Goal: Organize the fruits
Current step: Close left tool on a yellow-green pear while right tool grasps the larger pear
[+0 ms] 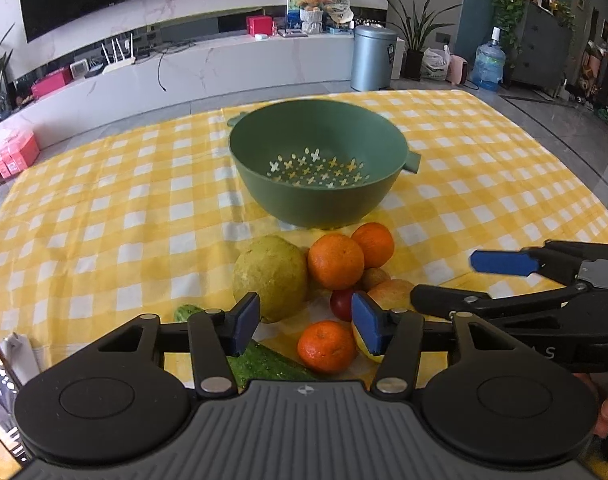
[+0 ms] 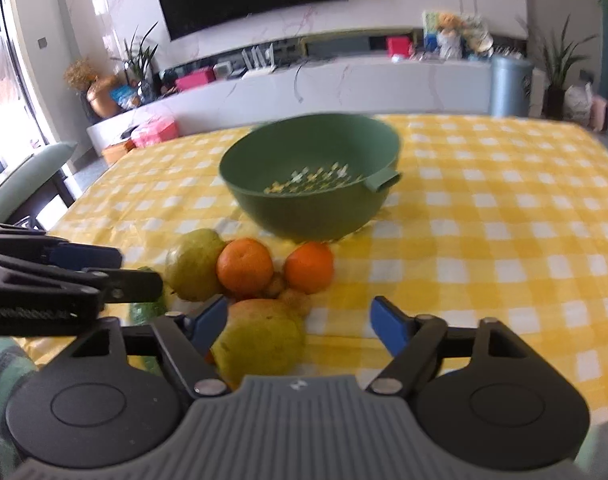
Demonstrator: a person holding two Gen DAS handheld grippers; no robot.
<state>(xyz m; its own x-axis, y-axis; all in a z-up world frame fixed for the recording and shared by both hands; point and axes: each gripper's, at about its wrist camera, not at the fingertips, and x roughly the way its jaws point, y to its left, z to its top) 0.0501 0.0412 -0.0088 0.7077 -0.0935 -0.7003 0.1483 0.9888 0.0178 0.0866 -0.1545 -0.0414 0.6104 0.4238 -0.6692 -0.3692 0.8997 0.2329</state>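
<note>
A green colander bowl [image 1: 318, 168] stands empty on the yellow checked cloth; it also shows in the right wrist view [image 2: 310, 184]. In front of it lies a heap of fruit: a yellow-green pear [image 1: 269, 276], two oranges [image 1: 335, 261] [image 1: 373, 244], a small orange [image 1: 326, 346], a red fruit [image 1: 342, 304], a kiwi [image 1: 375, 278] and a cucumber [image 1: 263, 364]. My left gripper [image 1: 306, 326] is open above the small orange. My right gripper [image 2: 299, 324] is open, over a yellow-red fruit [image 2: 259, 340], beside the oranges [image 2: 244, 266] [image 2: 310, 266] and pear [image 2: 193, 264].
The table's checked cloth [image 1: 103, 220] stretches wide left and right of the bowl. The right gripper's fingers [image 1: 500, 262] reach in from the right in the left wrist view. A green chair [image 2: 23, 184] stands at the table's left. A TV unit and bin stand beyond.
</note>
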